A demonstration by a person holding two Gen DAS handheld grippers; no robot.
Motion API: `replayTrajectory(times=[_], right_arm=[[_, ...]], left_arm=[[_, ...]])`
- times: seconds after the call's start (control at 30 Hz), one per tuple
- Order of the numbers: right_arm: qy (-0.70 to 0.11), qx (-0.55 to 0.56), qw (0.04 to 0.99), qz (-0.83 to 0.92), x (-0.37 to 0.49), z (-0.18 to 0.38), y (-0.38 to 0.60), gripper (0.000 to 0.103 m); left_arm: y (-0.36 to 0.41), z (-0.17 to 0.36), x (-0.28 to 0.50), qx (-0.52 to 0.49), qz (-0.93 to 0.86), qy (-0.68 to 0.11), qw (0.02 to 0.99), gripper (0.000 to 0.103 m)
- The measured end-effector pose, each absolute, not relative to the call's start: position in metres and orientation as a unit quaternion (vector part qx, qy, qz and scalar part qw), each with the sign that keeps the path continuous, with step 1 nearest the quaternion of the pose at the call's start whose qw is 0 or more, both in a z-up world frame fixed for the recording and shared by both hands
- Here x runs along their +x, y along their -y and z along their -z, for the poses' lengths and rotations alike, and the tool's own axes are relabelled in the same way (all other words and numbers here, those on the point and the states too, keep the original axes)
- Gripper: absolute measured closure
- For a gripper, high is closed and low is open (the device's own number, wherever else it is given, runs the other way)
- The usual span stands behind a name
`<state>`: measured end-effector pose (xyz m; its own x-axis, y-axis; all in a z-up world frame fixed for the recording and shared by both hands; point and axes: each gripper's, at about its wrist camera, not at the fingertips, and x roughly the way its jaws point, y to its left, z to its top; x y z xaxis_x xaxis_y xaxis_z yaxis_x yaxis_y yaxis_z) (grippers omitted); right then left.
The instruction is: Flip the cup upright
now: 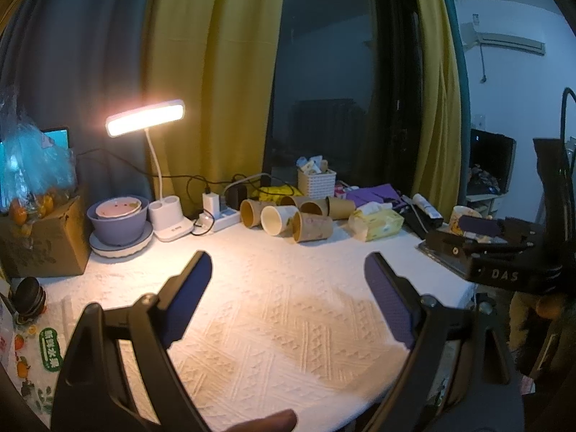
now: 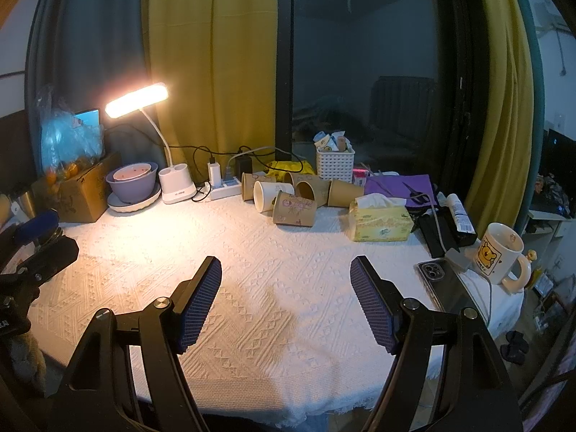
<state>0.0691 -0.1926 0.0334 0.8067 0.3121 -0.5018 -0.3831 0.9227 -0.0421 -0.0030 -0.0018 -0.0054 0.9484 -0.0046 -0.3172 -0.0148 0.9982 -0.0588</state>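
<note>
Several paper cups lie on their sides in a cluster at the back of the white tablecloth: brown ones [image 1: 312, 227] [image 2: 294, 209] and a white one [image 1: 278, 219] [image 2: 270, 194]. My left gripper [image 1: 288, 262] is open and empty, hovering above the cloth well short of the cups. My right gripper [image 2: 286, 270] is open and empty, also short of the cups. The right gripper shows at the right edge of the left wrist view [image 1: 482, 232]; the left gripper shows at the left edge of the right wrist view [image 2: 36, 230].
A lit desk lamp [image 1: 145, 117] [image 2: 136, 100], a purple bowl [image 1: 118, 219] [image 2: 131, 181], a power strip [image 2: 225, 189] and a cardboard box [image 1: 43, 241] stand at the back left. A tissue pack [image 2: 379, 221], white basket [image 2: 334, 165], phone [image 2: 442, 284] and bear mug [image 2: 498, 252] are on the right.
</note>
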Motion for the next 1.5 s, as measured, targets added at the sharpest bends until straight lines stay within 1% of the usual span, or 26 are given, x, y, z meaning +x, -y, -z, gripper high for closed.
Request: replayTrajectory(times=[1.5], right_arm=[[-0.253, -0.069, 0.947, -0.183, 0.0677, -0.033, 0.1925, 0.025]], left_arm=[[-0.0022, 0.0088, -0.0002, -0.035, -0.004, -0.164, 0.986, 0.015]])
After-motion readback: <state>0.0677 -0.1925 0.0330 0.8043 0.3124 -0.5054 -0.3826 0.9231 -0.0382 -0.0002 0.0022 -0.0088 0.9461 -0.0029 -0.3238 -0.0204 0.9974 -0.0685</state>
